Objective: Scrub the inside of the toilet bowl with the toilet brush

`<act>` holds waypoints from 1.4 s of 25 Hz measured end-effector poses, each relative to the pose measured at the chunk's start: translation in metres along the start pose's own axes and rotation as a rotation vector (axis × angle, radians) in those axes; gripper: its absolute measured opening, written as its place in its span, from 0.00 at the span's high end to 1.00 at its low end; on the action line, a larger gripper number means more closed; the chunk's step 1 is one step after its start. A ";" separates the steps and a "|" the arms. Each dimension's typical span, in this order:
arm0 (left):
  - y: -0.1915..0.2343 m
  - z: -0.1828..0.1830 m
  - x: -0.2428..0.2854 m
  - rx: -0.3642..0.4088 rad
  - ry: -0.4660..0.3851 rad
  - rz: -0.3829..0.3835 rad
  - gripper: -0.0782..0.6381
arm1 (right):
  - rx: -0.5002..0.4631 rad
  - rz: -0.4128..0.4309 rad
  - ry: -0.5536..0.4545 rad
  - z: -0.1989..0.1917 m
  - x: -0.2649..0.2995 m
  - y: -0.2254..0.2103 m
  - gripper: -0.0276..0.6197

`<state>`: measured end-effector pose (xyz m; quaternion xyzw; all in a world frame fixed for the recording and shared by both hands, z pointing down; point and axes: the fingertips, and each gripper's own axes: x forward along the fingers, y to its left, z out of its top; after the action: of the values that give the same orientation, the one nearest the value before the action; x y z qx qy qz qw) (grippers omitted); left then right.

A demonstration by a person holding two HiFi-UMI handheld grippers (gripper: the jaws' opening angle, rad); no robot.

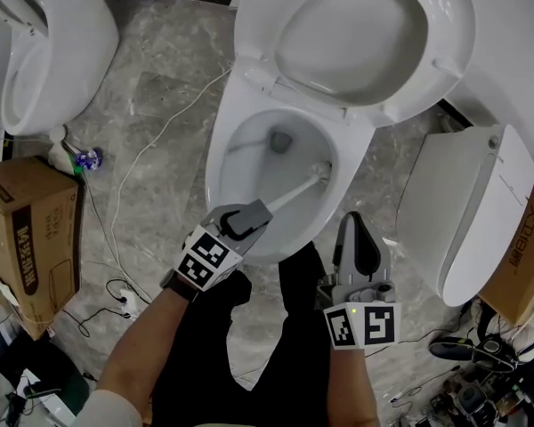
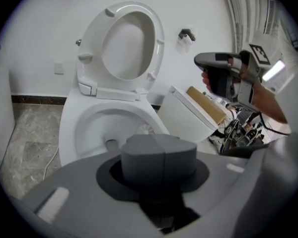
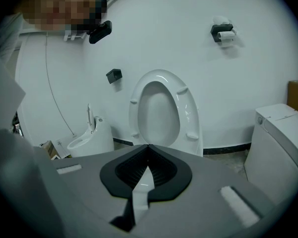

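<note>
The left gripper's [image 1: 240, 223] jaws clamp the grey handle of a white toilet brush [image 1: 295, 193]. Its head lies against the right inner wall of the white ceramic toilet bowl [image 1: 215, 163]. The right gripper's [image 1: 353, 228] jaws are closed together and empty.

The head view looks steeply down from above the person onto the white ceramic toilet bowl [image 1: 236, 163] and its raised white seat and lid [image 1: 356, 34]. The left gripper [image 1: 249, 218] and right gripper [image 1: 351, 222] show at the bottom of that frame. The left gripper view sits close over the bowl's front rim and faces into the bowl. It shares the white toilet brush [image 1: 319, 174] with the head view. The right gripper view faces level at the seat and the white wall [image 3: 188, 43]. All three views share the seat.
</note>
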<state>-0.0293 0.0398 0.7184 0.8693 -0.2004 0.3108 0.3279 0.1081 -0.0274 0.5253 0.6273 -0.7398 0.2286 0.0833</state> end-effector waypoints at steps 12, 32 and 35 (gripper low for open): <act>-0.027 -0.022 -0.042 0.078 0.132 -0.064 0.67 | 0.004 0.010 0.034 0.012 -0.018 0.021 0.94; -0.050 -0.050 -0.105 0.247 0.443 -0.101 0.67 | 0.020 0.056 0.061 0.039 -0.028 0.038 0.94; -0.052 -0.051 -0.116 0.299 0.515 -0.088 0.67 | 0.022 0.074 0.067 0.042 -0.025 0.041 0.94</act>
<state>-0.1054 0.1288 0.6474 0.8085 -0.0249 0.5324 0.2496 0.0807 -0.0193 0.4686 0.5924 -0.7568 0.2604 0.0928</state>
